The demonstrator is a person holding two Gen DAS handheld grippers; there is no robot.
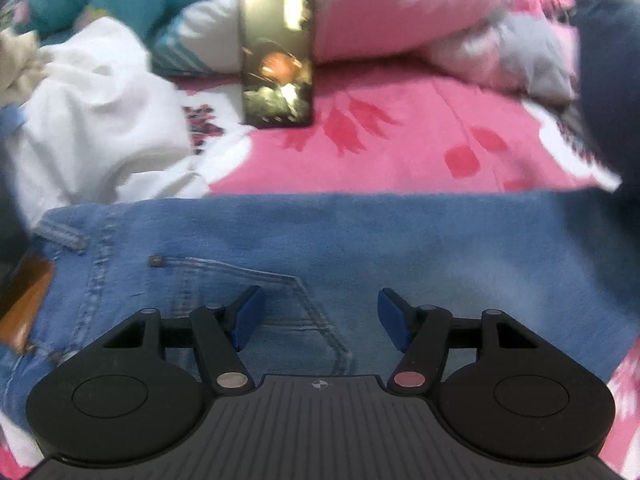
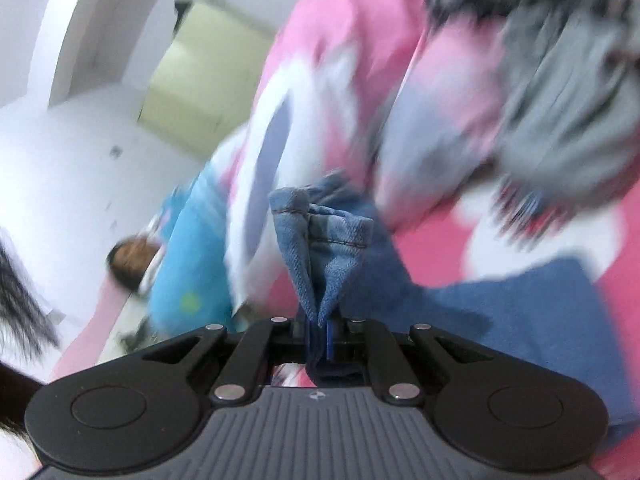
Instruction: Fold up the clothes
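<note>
Left gripper [image 1: 320,316] hovers level above light blue denim jeans [image 1: 360,248], jaws spread apart; tilted right gripper [image 2: 320,330] pinches their bunched hem [image 2: 324,232].

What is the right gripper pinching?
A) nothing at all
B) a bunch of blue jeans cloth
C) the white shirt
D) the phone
B: in the right wrist view, the right gripper has its jaws shut on a bunched fold of the blue jeans, whose hemmed edge sticks up from between them.
</note>
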